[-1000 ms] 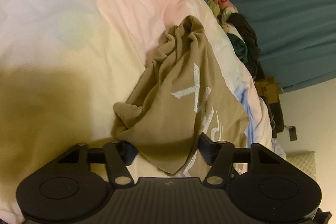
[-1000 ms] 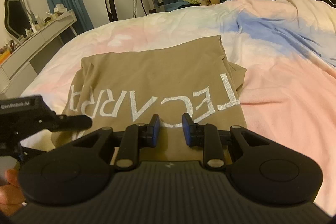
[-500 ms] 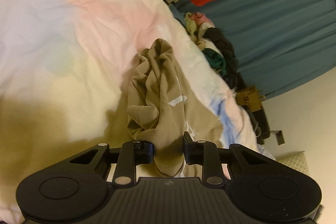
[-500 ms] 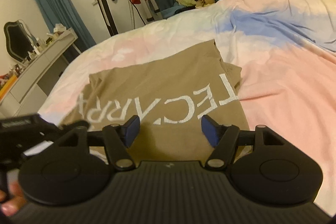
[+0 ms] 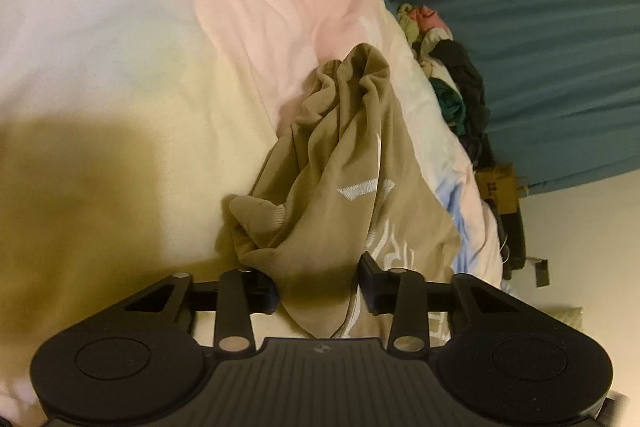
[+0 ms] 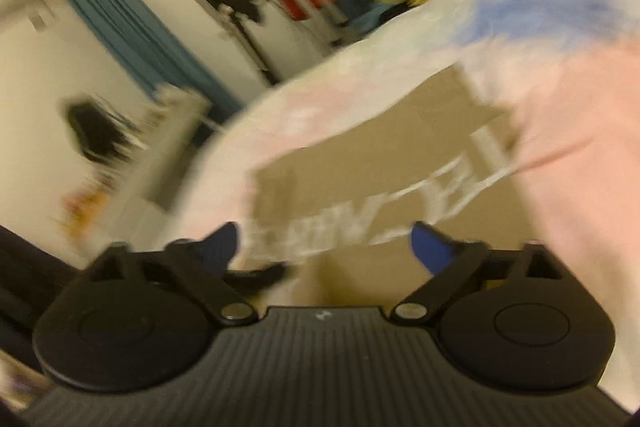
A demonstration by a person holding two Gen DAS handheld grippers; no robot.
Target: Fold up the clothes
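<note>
The left gripper (image 5: 318, 285) has its jaws spread, with a bunched corner of the tan T-shirt (image 5: 352, 187) lying between the fingers but not pinched. The T-shirt (white lettering on its face) rests on the pastel bedspread (image 5: 140, 47), crumpled at this end. The right gripper (image 6: 326, 241) is spread wide above the T-shirt (image 6: 380, 155); this view is motion-blurred.

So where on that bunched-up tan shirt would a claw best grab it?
Probably the loose corner of the tan shirt hanging between the open pads of the left claw. It is a thin point of cloth, already sitting in the gap, so closing from the near side should pinch it. The bunched folds farther up look too thick and tangled. The right claw is open, its view blurred.
</note>
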